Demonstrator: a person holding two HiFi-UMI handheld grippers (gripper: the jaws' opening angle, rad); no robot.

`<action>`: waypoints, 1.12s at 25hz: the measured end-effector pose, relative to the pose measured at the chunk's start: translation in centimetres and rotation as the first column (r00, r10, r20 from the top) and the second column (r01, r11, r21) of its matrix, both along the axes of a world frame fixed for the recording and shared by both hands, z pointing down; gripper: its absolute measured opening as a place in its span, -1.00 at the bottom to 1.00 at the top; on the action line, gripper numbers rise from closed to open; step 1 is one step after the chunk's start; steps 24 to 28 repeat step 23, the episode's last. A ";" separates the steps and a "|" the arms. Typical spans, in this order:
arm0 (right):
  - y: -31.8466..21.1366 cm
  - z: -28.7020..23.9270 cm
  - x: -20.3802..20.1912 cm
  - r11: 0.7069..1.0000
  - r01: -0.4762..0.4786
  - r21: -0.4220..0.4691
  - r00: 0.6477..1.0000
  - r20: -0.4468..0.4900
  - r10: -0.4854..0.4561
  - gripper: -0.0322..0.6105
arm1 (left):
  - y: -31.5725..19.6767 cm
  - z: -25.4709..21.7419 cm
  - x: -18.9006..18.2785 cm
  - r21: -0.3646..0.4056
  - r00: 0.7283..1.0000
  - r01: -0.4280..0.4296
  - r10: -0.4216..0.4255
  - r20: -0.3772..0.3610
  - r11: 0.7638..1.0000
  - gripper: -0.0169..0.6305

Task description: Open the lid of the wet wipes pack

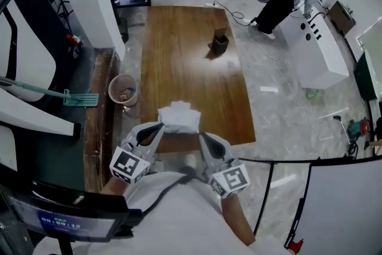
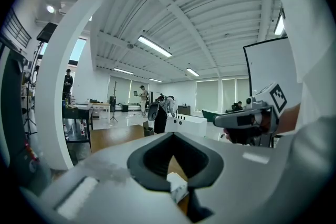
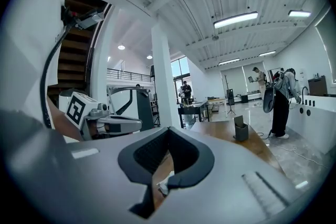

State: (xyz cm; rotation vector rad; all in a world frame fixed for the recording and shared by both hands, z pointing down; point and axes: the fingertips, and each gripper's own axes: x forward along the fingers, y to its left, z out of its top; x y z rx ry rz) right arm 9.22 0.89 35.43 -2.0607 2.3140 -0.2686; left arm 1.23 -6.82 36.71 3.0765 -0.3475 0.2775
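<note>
The left tongs (image 1: 157,126) (image 2: 173,134) and right tongs (image 1: 203,136) (image 3: 169,129) are both closed on nothing, held close to the person's body at the near edge of the wooden surface (image 1: 179,57). The white wet wipes pack (image 1: 178,117) (image 2: 177,187) lies on that edge, just beyond the 2 tips; no print on it is readable. Mid-surface stands 1 dark holder (image 1: 219,43) (image 3: 241,130), contents unclear. A round bin (image 1: 123,90) holding scraps sits on the grey floor beside the surface.
</note>
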 end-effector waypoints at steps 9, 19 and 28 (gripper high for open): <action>0.0 0.0 0.9 1.000 -0.014 -0.008 1.000 -0.002 0.014 -0.87 | -0.2 0.0 0.8 -0.003 1.000 0.004 -0.004 -0.006 1.000 -0.94; -1.9 1.1 1.5 0.999 -0.003 -0.053 1.000 0.003 0.003 -0.88 | -2.0 0.8 1.5 -0.026 1.000 0.014 -0.015 -0.006 1.000 -0.93; -2.5 1.5 2.0 0.998 0.007 -0.060 1.000 0.007 -0.006 -0.88 | -2.4 1.0 2.1 -0.030 1.000 0.013 -0.013 -0.002 0.999 -0.94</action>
